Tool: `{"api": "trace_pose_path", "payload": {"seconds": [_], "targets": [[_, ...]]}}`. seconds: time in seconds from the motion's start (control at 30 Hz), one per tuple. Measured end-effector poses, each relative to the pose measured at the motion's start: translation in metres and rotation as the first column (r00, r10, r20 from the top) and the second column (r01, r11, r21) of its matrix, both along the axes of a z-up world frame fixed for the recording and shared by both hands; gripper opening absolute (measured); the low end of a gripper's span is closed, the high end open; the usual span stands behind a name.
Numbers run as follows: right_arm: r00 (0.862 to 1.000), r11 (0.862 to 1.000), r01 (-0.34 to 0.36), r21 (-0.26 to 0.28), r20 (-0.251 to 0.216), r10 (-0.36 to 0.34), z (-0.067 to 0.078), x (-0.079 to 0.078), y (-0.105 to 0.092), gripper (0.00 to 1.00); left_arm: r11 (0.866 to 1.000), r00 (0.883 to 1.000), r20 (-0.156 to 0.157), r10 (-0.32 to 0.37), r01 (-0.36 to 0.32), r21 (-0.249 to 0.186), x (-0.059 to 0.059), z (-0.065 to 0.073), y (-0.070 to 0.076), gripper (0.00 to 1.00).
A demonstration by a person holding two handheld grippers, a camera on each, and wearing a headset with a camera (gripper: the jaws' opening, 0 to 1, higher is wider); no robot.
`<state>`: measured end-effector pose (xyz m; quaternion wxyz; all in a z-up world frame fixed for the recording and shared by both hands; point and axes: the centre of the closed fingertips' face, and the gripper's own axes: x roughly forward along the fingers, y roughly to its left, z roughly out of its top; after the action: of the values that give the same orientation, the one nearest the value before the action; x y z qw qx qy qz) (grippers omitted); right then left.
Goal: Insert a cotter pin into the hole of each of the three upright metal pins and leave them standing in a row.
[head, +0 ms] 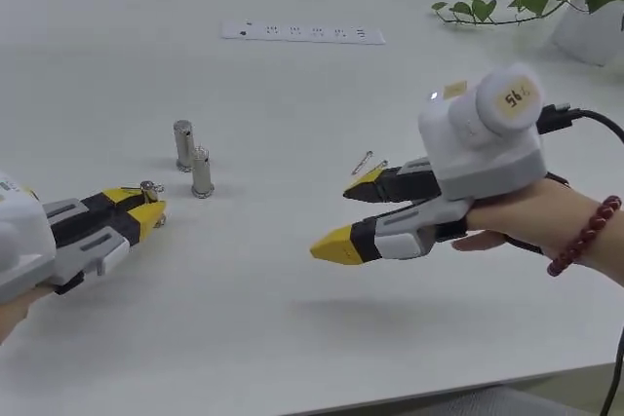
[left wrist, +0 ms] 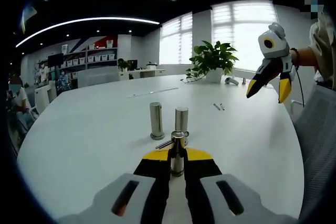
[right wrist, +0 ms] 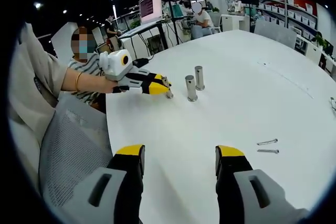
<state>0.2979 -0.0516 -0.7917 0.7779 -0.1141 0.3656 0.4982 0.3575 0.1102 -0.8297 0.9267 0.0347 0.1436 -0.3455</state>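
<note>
— Left tool first: what has it got?
— It is clamped tight on one pin, upright, with a cotter poking through near the top. Whether the base touches the table I cannot tell.
— And the other?
— My right tool hovers above the table with its jaws wide apart, holding nothing, near two loose cotters.
— What worries you?
— Two standing pins sit near my left tool, close to each other. If I set mine down carelessly, a jaw may clip one and topple both. If I let go off-level, mine falls, and I judge its cotter could slide out.
— The right side?
— Those loose cotters lie side by side, thin and flat on the table. I may pinch both at once, or skid one away.
</note>
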Motion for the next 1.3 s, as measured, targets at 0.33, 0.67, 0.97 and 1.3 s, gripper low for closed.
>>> {"api": "trace_pose_path", "payload": {"seconds": [0.33, 0.67, 0.97, 1.3], "targets": [[1.0, 1.0, 0.005, 0.0, 0.002, -0.005, 0.001, 0.0, 0.0, 0.57, 1.0, 1.0, -0.018, 0.007, -0.008, -0.016, 0.0, -0.003, 0.001, 0.08], [1.0, 1.0, 0.009, -0.001, -0.001, -0.009, -0.001, -0.001, 0.0, 0.57, 0.999, 1.0, -0.027, 0.014, -0.014, -0.03, 0.0, -0.002, 0.002, 0.16], [1.0, 1.0, 0.004, 0.002, 0.001, -0.004, 0.0, -0.002, 0.002, 0.58, 0.998, 0.998, -0.044, 0.038, -0.04, -0.04, -0.003, -0.001, 0.012, 0.31], [1.0, 1.0, -0.001, 0.008, -0.004, 0.001, 0.0, -0.006, 0.004, 0.58, 0.991, 0.996, -0.041, 0.074, -0.078, -0.109, -0.008, 0.023, 0.021, 0.47]]}}
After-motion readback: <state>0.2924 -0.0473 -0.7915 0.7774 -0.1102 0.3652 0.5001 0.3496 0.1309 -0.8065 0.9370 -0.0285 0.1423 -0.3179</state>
